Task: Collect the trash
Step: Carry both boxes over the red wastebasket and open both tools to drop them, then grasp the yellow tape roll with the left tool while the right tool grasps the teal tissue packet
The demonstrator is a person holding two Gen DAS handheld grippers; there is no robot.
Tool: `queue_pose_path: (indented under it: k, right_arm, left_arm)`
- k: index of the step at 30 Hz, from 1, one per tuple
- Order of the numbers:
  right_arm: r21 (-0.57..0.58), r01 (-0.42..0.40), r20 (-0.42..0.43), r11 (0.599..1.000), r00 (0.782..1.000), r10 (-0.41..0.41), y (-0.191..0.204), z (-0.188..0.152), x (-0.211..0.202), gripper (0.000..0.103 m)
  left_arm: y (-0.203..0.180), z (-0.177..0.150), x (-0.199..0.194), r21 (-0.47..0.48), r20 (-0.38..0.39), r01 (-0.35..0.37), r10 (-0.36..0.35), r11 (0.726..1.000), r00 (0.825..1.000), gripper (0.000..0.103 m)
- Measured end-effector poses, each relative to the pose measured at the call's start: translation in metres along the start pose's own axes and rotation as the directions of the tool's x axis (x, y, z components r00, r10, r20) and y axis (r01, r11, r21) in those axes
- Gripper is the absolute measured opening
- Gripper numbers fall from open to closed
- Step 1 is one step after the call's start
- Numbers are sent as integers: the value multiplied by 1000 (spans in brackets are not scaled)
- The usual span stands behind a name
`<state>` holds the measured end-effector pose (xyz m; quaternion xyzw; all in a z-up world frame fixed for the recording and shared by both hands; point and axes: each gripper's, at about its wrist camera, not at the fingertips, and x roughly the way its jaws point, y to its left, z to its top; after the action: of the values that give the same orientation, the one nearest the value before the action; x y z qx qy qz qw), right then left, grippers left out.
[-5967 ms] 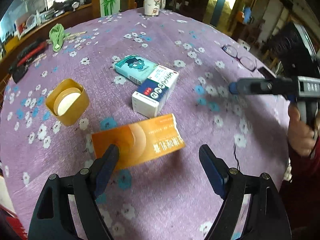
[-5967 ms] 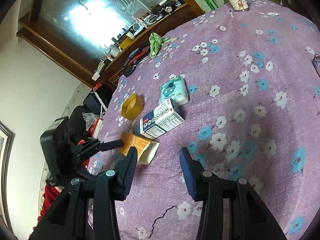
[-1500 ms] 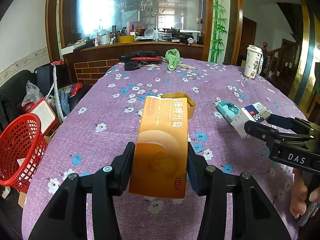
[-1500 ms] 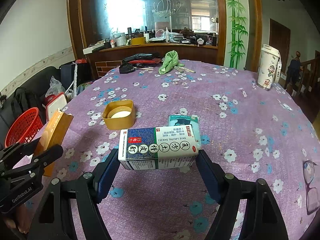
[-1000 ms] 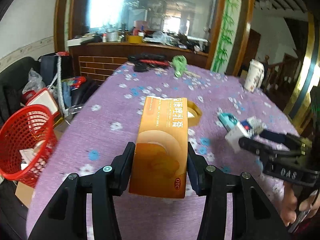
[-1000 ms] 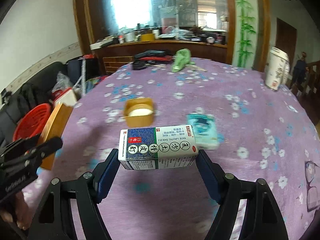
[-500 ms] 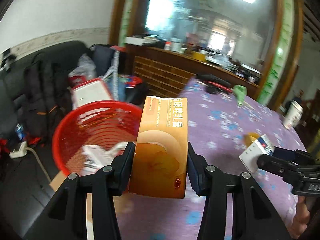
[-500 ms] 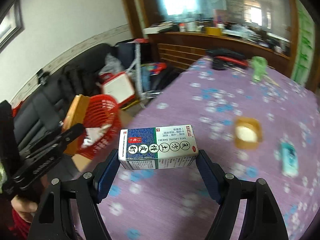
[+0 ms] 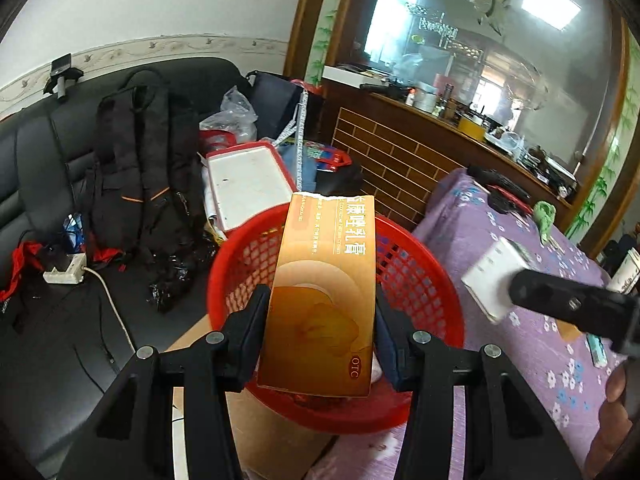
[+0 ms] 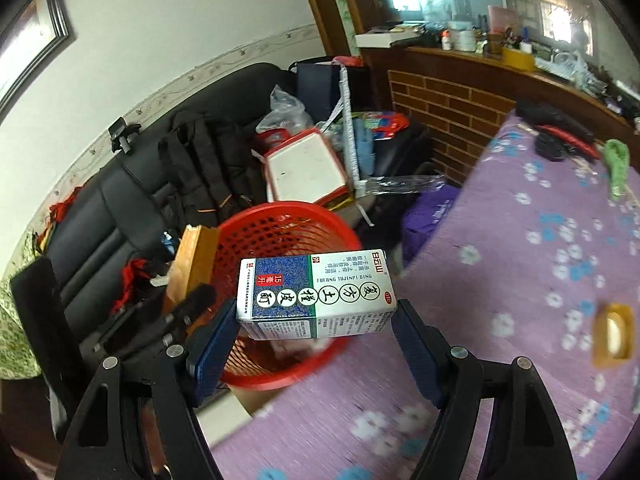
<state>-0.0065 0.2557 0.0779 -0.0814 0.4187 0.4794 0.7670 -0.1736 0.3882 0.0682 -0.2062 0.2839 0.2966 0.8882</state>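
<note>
My left gripper (image 9: pixel 320 328) is shut on a long orange medicine box (image 9: pixel 324 292) and holds it over the red mesh basket (image 9: pixel 432 280). My right gripper (image 10: pixel 314 336) is shut on a blue, green and white medicine box (image 10: pixel 314 294) held just above the near rim of the same red basket (image 10: pixel 280 224). The left gripper with the orange box (image 10: pixel 196 260) shows in the right wrist view at the basket's left. The right gripper with its white box (image 9: pixel 492 276) shows in the left wrist view at the basket's right.
The purple flowered table (image 10: pixel 540 280) lies to the right, with a yellow tub (image 10: pixel 612 336) on it. A black sofa with a backpack (image 9: pixel 140 168) and a white-lidded red box (image 9: pixel 244 184) stand behind the basket. A cardboard box (image 9: pixel 272 432) sits under the basket.
Both grippers have swung left off the table with their boxes. The red basket has come closer and now lies right under both boxes.
</note>
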Motion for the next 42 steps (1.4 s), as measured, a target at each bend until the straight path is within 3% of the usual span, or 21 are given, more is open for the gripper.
queue_pose_path:
  k: [2, 3, 4, 6, 13, 21, 24, 25, 29, 31, 32, 37, 40, 42]
  right_arm:
    - [16, -18, 4, 1000, 1000, 18, 2, 6, 11, 82]
    - [29, -31, 0, 999, 1000, 31, 1, 9, 17, 83]
    - [43, -40, -7, 998, 999, 40, -1, 10, 21, 83]
    - [70, -57, -10, 996, 998, 58, -7, 9, 20, 83]
    - [111, -17, 54, 994, 998, 11, -43, -12, -26, 83]
    - [240, 118, 97, 964, 985, -145, -134, -58, -102, 83]
    - [295, 202, 105, 934, 965, -242, -174, -72, -129, 83]
    - [316, 257, 102, 913, 948, -302, -189, -78, -139, 83]
    - [377, 466, 18, 800, 860, -509, -248, -98, -165, 83]
    - [397, 557, -28, 729, 802, -597, -278, -110, -171, 83]
    - [409, 570, -43, 712, 792, -609, -291, -115, -172, 83]
    - [457, 545, -55, 703, 806, -589, -326, -130, -168, 83]
    - [441, 534, -57, 721, 819, -571, -330, -130, -155, 83]
    - [420, 557, -71, 716, 807, -586, -329, -131, -148, 83]
  left_arm:
    - [2, 0, 1, -5, 4, 0, 0, 1000, 1000, 47]
    - [2, 0, 2, -6, 4, 5, -5, 1000, 1000, 52]
    - [3, 1, 3, -12, -2, 9, -9, 1000, 1000, 64]
    - [4, 2, 1, -20, 7, 17, -17, 1000, 1000, 70]
    - [-21, 4, -15, 31, 38, 49, -50, 998, 998, 73]
    - [-110, -12, -32, 202, -6, 144, -146, 969, 989, 73]
    - [-155, -25, -32, 272, -64, 198, -188, 942, 980, 73]
    - [-169, -28, -31, 290, -94, 226, -207, 930, 974, 73]
    - [-221, -42, -20, 350, -210, 317, -256, 882, 944, 73]
    - [-247, -48, -12, 368, -257, 339, -256, 866, 932, 73]
    - [-262, -50, -6, 371, -285, 350, -253, 860, 925, 73]
    - [-305, -52, 23, 323, -394, 390, -253, 862, 884, 73]
    - [-325, -49, 40, 306, -420, 386, -240, 870, 875, 73]
    - [-340, -48, 52, 311, -425, 376, -226, 873, 877, 73]
